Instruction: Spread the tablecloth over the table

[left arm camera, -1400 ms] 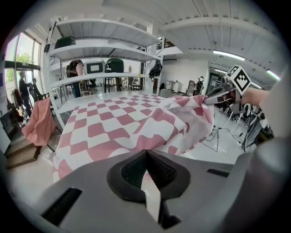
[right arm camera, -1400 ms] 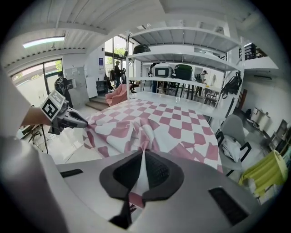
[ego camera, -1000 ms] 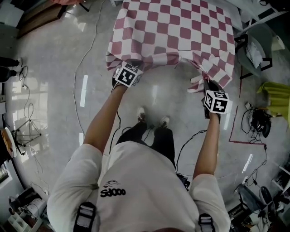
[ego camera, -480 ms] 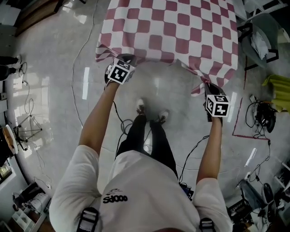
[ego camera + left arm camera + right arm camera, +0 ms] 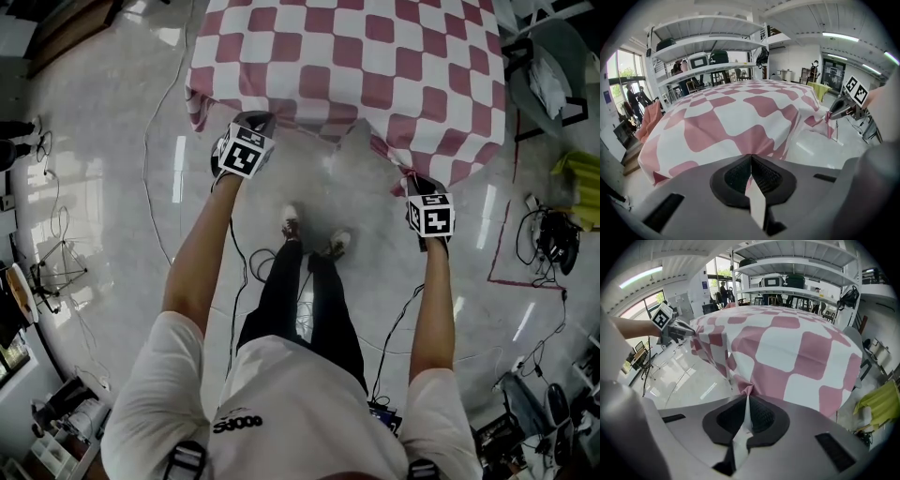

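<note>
A red-and-white checked tablecloth (image 5: 347, 66) drapes over the table, which it hides entirely. My left gripper (image 5: 255, 124) is shut on the cloth's near left edge; in the left gripper view the cloth (image 5: 736, 117) runs into the closed jaws of that gripper (image 5: 751, 161). My right gripper (image 5: 412, 180) is shut on the near right corner, which is bunched into a tail. The right gripper view shows the pinched cloth (image 5: 787, 343) entering the jaws of the right gripper (image 5: 747, 401). Between the two grippers the near hem sags in an arc above the floor.
Grey glossy floor (image 5: 112, 141) with cables (image 5: 159, 122) on the left. A chair (image 5: 548, 70) and a yellow-green object (image 5: 581, 169) stand right of the table. Metal shelves (image 5: 708, 51) rise behind it. My feet (image 5: 314, 234) stand just before the hem.
Both grippers have sunk with the cloth edge. The cloth now lies flatter over the table and hangs lower at the near side.
</note>
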A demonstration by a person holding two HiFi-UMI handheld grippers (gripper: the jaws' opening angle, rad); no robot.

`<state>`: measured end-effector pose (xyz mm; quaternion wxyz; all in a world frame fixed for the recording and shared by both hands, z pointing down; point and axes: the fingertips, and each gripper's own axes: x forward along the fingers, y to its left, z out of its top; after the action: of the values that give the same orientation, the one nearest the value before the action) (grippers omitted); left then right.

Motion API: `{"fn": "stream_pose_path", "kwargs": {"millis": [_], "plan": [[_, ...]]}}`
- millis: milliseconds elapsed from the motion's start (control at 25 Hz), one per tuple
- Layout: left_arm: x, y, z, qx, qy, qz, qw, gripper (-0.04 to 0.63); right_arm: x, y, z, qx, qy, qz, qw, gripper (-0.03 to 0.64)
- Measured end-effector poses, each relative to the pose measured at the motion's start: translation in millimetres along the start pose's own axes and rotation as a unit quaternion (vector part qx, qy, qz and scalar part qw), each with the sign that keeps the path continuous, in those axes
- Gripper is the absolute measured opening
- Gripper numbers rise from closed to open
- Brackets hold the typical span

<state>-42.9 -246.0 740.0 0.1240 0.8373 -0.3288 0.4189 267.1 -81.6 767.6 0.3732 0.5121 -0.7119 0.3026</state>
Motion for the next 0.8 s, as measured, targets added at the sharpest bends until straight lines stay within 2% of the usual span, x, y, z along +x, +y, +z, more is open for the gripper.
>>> {"fn": "stream_pose_path", "kwargs": {"millis": [160,280,320,400,440,520,600,800], "plan": [[16.1,4.4,-4.0,-0.001,-0.009,0.016,0.9998,0.029,36.0,-3.2,-11.1,0.027,-0.007,0.008,1.0,0.031],[25.4,3.5,-3.9,-0.014,-0.032,0.028,0.999,0.036,53.9,-3.9,-12.6,0.093,-0.024,0.032,0.995,0.106],[29.5,1.0,-5.2,-0.016,-0.037,0.029,0.9988,0.082,57.0,-3.4,-12.7,0.109,-0.03,0.039,0.993,0.139],[39.5,-6.9,-12.2,-0.017,-0.037,0.022,0.9989,0.223,59.5,-3.9,-11.9,0.115,-0.04,0.04,0.992,0.189],[44.0,-10.8,-16.4,-0.018,-0.037,0.02,0.999,0.239,59.8,-4.5,-11.0,0.113,-0.044,0.039,0.992,0.231],[51.0,-19.6,-23.5,-0.025,-0.038,0.014,0.9989,0.239,60.0,-4.8,-9.2,0.114,-0.047,0.046,0.991,0.288],[57.4,-29.8,-30.9,-0.031,-0.033,0.001,0.999,0.239,60.1,-5.0,-8.3,0.117,-0.045,0.053,0.991,0.301],[60.9,-51.0,-42.6,-0.047,-0.019,-0.024,0.9985,0.236,56.1,-8.6,-6.1,0.108,-0.044,0.038,0.992,0.307]]}}
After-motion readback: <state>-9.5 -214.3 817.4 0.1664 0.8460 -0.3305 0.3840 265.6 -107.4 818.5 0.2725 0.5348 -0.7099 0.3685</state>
